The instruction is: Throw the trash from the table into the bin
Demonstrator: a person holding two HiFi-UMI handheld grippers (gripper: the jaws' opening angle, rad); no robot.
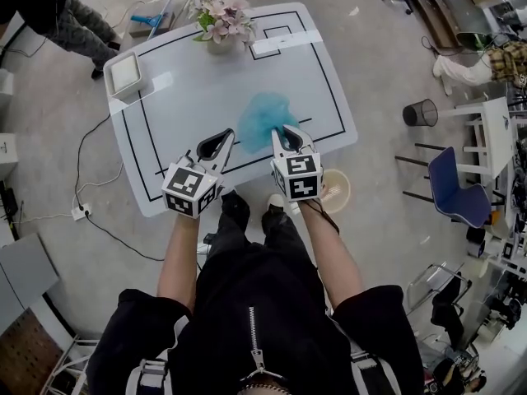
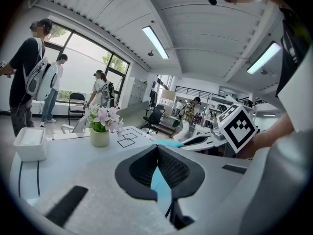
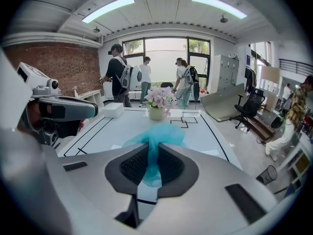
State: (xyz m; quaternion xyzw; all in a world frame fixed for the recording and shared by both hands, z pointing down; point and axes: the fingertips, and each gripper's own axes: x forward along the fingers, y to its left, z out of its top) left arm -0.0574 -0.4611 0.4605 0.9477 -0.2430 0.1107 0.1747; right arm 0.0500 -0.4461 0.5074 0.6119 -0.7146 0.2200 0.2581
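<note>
Bag: a crumpled teal bag (image 1: 262, 118) lies over the near half of the white surface (image 1: 189, 89), between the two gripper tips. Whether its loose end touches the surface cannot be told.
Right gripper: the right gripper (image 1: 284, 132) has its fingers closed on the bag's near end, and the film bunches out past them.
Left gripper: the left gripper (image 1: 224, 138) is just beside the bag with its fingers together at the tips. A pale blue strip shows in the slit behind them, and I cannot tell whether it is bag.
Hidden: the surface's near edge lies under both grippers. The pale round bin (image 1: 338, 192), on the floor by the near right corner, is half covered by the right gripper and forearm.
Far end: a flower pot (image 1: 221, 23) and a white box (image 1: 126, 72) stand well apart from the bag.
Right side: a black mesh bin (image 1: 421, 112) and a blue chair (image 1: 457, 189) stand on the floor, well off the surface's right edge.
</note>
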